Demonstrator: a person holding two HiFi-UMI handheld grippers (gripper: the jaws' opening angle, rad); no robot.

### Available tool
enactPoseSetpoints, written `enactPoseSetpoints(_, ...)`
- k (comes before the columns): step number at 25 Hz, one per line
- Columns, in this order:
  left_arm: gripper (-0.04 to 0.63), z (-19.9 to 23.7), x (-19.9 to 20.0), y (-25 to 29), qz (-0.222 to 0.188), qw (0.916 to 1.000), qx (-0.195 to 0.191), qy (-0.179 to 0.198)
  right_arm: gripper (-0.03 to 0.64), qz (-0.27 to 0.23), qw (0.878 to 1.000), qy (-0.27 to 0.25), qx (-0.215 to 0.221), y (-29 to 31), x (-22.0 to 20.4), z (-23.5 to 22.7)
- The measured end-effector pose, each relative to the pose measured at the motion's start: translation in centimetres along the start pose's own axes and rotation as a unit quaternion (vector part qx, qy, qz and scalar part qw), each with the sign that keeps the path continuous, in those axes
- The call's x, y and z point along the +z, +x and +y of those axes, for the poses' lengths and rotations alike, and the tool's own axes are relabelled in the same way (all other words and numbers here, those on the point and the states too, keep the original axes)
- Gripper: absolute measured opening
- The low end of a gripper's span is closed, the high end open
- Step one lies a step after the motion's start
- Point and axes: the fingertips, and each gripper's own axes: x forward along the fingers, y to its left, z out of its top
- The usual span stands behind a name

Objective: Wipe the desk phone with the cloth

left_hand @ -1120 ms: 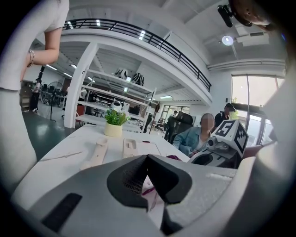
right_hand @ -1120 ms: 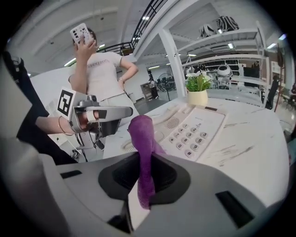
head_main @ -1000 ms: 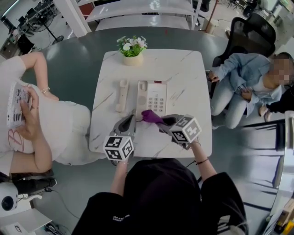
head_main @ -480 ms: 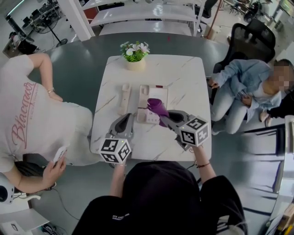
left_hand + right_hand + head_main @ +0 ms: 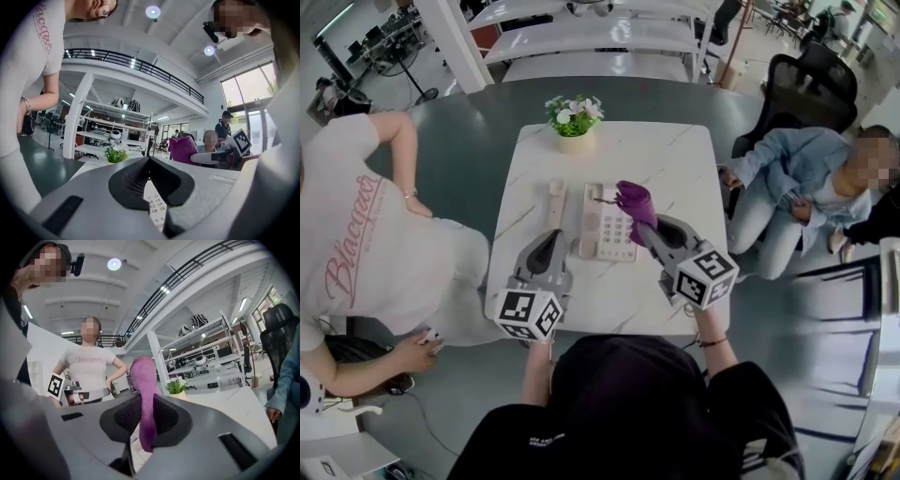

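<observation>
The white desk phone (image 5: 606, 225) lies on the marble table (image 5: 675, 159), its handset (image 5: 553, 204) off the cradle and flat to its left. My right gripper (image 5: 645, 228) is shut on the purple cloth (image 5: 635, 201), which stands up over the phone's right edge. In the right gripper view the cloth (image 5: 143, 376) rises from between the jaws of the right gripper (image 5: 143, 404). My left gripper (image 5: 551, 240) is shut with nothing in it, just in front of the phone's left corner. In the left gripper view, part of the keypad (image 5: 154, 206) shows below the left gripper (image 5: 150, 161).
A potted plant (image 5: 572, 114) stands at the table's far edge. A person in a white T-shirt (image 5: 366, 253) bends close to the left side. A person in a blue jacket (image 5: 797, 169) sits at the right, near a black office chair (image 5: 816, 80).
My right gripper has carried the cloth from the phone's near edge up along its right side. The left gripper has stayed near the phone's front. The person at left has turned and bent down.
</observation>
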Motion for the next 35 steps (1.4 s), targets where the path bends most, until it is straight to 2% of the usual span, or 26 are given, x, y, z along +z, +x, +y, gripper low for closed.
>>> enactPoseSetpoints(7,-0.002,0.9,1.8,-0.4,-0.021,0.9996,0.017,0.006,0.041,-0.058,0.998,-0.011,-0.038,-0.9,3.0,-1.0)
enactPoseSetpoints(14,-0.002,1.8,2.6,-0.4,-0.031,0.9990,0.032,0.007,0.041,-0.087,0.993,-0.021,-0.075,-1.4,4.6,-2.2)
enactPoseSetpoints(22,-0.002,2.3,3.1,-0.1,-0.030,0.9985,0.043,0.015,0.040,-0.084,0.990,-0.026,-0.108,-1.9,5.0,-3.3)
enactPoseSetpoints(35,-0.002,2.9,2.7,0.9,-0.021,0.9987,0.044,0.014,0.040,-0.080,0.989,-0.041,-0.118,-1.5,5.1,-4.2)
